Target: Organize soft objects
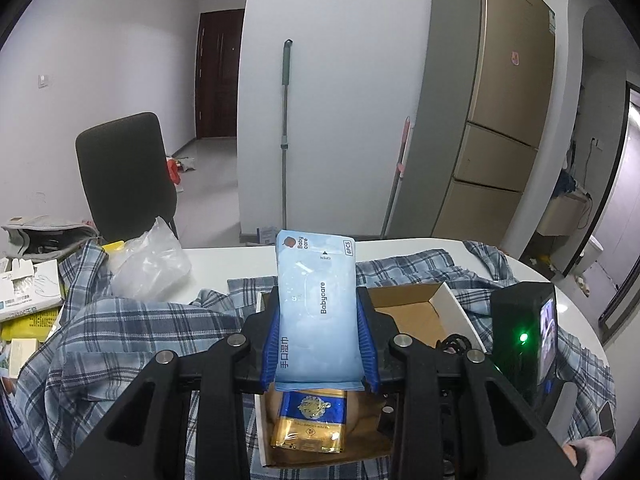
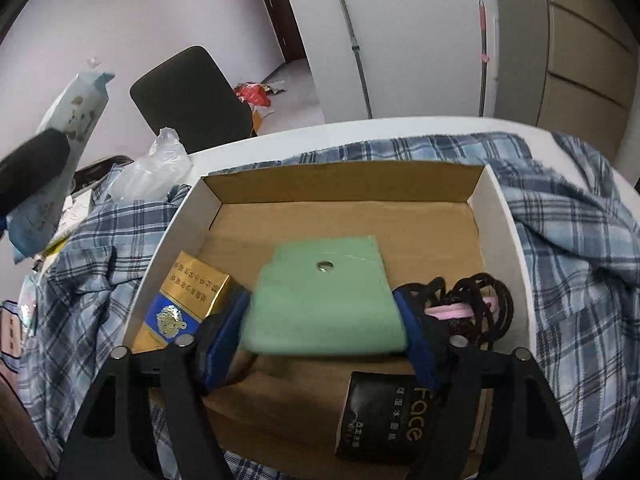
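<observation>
Both grippers are matte black plastic linkages with triangular cutouts and round silver pivot pins; left gripper (image 1: 320,320), right gripper (image 2: 324,316). Fingers (image 1: 269,344) carry ribbed blue pads. Right one also shows as a black box with green LED and small screen.

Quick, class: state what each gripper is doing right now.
Left gripper: shut on the blue wet-wipes pack.
Right gripper: green cloth between its fingers; grip cannot be told.

Behind the pale blue wet-wipe pack (image 1: 316,304), much of the open cardboard box (image 1: 404,304) is hidden; beside it, the white glove carton (image 1: 28,292) is cut off by the edge.
</observation>
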A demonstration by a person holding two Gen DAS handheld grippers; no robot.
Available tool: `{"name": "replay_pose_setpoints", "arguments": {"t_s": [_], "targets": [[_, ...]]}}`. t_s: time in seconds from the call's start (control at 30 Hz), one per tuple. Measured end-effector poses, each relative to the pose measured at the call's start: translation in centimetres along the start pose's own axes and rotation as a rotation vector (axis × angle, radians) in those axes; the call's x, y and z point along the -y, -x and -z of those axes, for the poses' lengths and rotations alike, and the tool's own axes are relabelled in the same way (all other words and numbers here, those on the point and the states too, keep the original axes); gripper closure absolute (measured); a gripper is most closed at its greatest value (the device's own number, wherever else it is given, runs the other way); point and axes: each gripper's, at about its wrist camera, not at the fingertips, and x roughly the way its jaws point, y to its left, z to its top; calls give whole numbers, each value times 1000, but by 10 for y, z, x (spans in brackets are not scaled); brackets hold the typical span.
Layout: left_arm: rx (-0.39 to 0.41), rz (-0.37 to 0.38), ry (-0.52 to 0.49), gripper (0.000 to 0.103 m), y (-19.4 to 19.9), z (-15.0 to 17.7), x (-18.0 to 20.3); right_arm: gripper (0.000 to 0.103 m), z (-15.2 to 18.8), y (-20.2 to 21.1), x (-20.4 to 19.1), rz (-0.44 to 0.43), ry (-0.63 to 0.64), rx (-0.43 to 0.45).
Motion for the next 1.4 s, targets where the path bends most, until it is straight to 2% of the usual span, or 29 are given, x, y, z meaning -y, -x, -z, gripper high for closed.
{"name": "replay_pose_setpoints", "arguments": {"t_s": [0.17, 0.3, 0.43, 0.57, 0.7, 0.73, 0.8, 0.83, 0.87, 1.03, 1.23, 1.4], "targets": [[14, 16, -13, 68, 2, 1, 5, 24, -9, 22, 7, 14, -17, 54], [-1, 66, -9, 68, -4, 5, 8, 24, -20, 50, 23, 183, -38, 133], [-73, 122, -24, 68, -21, 15, 17, 24, -28, 61, 37, 285, -20, 146], [-108, 103, -89, 68, -34, 26, 32, 24, -32, 67, 52, 296, -69, 156], [-163, 115, -104, 68, -45, 33, 38, 24, -33, 75, 55, 284, -124, 221], [-167, 107, -100, 65, -47, 35, 37, 24, -33, 76, 54, 283, -116, 224], [-175, 104, -99, 39, -49, 36, 37, 24, -35, 81, 52, 285, -105, 242], [-168, 96, -102, 14, -49, 35, 37, 24, -35, 84, 52, 284, -102, 252], [-152, 81, -105, 6, -48, 35, 37, 24, -36, 88, 50, 281, -101, 262], [-44, 47, -96, 6, -19, 20, 33, 24, -42, 121, 36, 284, -77, 354], [135, 46, -107, 6, 57, -12, 36, 24, -36, 175, 19, 271, -40, 455], [220, 71, -144, 6, 115, -13, 41, 23, -17, 217, 6, 244, -25, 526]]}}
